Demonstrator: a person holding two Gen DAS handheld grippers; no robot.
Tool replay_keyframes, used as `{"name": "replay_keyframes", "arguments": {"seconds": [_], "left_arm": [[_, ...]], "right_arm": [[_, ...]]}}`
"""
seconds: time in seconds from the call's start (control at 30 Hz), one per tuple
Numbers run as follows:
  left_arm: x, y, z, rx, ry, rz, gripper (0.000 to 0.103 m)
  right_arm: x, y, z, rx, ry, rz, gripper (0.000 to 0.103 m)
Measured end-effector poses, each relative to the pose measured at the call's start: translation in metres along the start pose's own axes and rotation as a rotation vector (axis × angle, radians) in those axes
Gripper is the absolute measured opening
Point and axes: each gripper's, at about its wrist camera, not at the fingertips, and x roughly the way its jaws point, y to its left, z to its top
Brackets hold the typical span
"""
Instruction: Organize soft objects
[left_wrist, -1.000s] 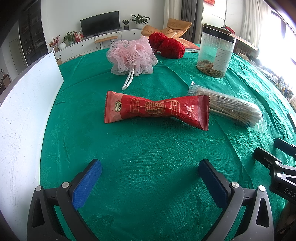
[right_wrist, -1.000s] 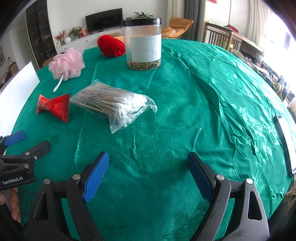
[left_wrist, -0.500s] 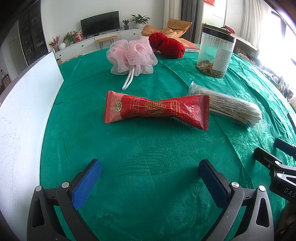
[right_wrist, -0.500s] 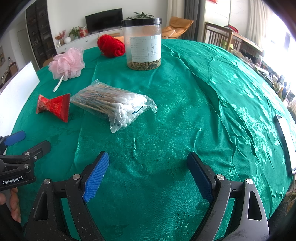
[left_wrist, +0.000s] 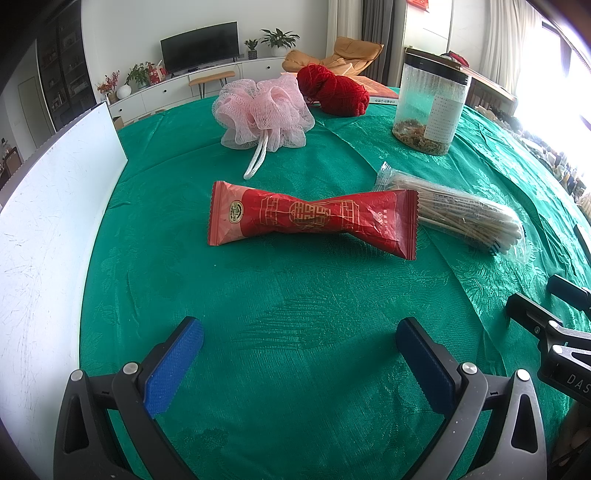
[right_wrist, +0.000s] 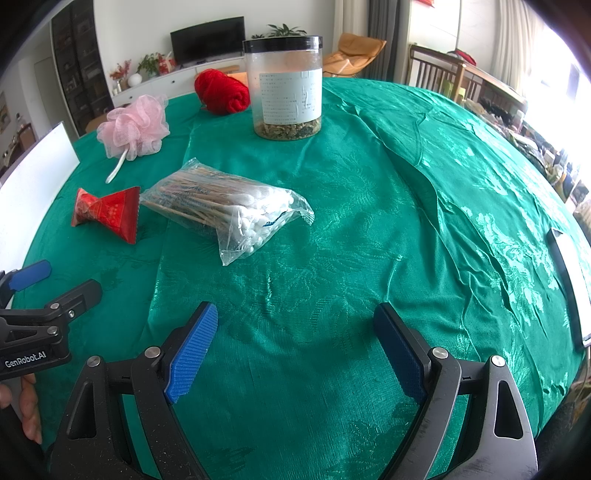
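From the left wrist camera, the left gripper (left_wrist: 299, 343) sits low over a green tablecloth (left_wrist: 295, 302), its two blue-padded fingers spread wide with nothing between them. Straight ahead, well apart from the fingertips, a red foil packet (left_wrist: 314, 218) lies crosswise, pinched at its middle. Just right of it, touching its end, is a clear bag of cotton swabs (left_wrist: 458, 214). Farther back rests a pink mesh bath pouf (left_wrist: 264, 112) with a white cord trailing toward the camera, and behind that a ball of red yarn (left_wrist: 334, 90). A clear plastic jar (left_wrist: 428, 103) with a black lid stands upright at the back right. A white board (left_wrist: 48, 221) stands along the table's left edge. Beyond the table are a television, potted plants and a tan armchair. Part of the right gripper (left_wrist: 550, 310) shows at the right edge.

From the right wrist camera, the right gripper (right_wrist: 295, 343) is likewise spread wide and empty above the cloth. The bag of cotton swabs (right_wrist: 229, 210) lies ahead and to the left, apart from the fingers. The red packet (right_wrist: 107, 212) is beside it on the left, the pouf (right_wrist: 135, 127) farther back, the yarn (right_wrist: 221, 92) just left of the jar (right_wrist: 284, 88). The left gripper (right_wrist: 48, 284) enters at the left edge, a person's fingers (right_wrist: 31, 410) wrapped around its handle. A flat dark-rimmed object lies at the table's far right edge.
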Motion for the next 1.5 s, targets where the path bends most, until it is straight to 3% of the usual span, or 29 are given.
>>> {"name": "replay_keyframes", "arguments": {"seconds": [0.83, 0.9, 1.0, 1.17, 1.3, 1.4, 1.5], "left_arm": [[0.000, 0.000, 0.000, -0.001, 0.000, 0.000, 0.103], [0.000, 0.000, 0.000, -0.001, 0.000, 0.000, 0.103], [0.000, 0.000, 0.000, -0.001, 0.000, 0.000, 0.103], [0.000, 0.000, 0.000, -0.001, 0.000, 0.001, 0.103], [0.000, 0.000, 0.000, -0.001, 0.000, 0.000, 0.103], [0.000, 0.000, 0.000, -0.001, -0.001, 0.001, 0.103], [0.000, 0.000, 0.000, -0.001, -0.001, 0.001, 0.103]], "right_arm": [[-0.001, -0.001, 0.000, 0.003, 0.002, 0.007, 0.088], [-0.007, -0.010, 0.004, 0.050, -0.002, 0.078, 0.087], [-0.026, -0.034, 0.013, 0.161, -0.112, 0.178, 0.087], [-0.010, -0.014, 0.059, -0.154, -0.051, 0.139, 0.087], [0.019, 0.022, 0.081, -0.388, 0.036, 0.218, 0.087], [0.043, 0.048, 0.083, -0.490, 0.084, 0.222, 0.087], [0.058, 0.060, 0.080, -0.495, 0.121, 0.234, 0.085]]}}
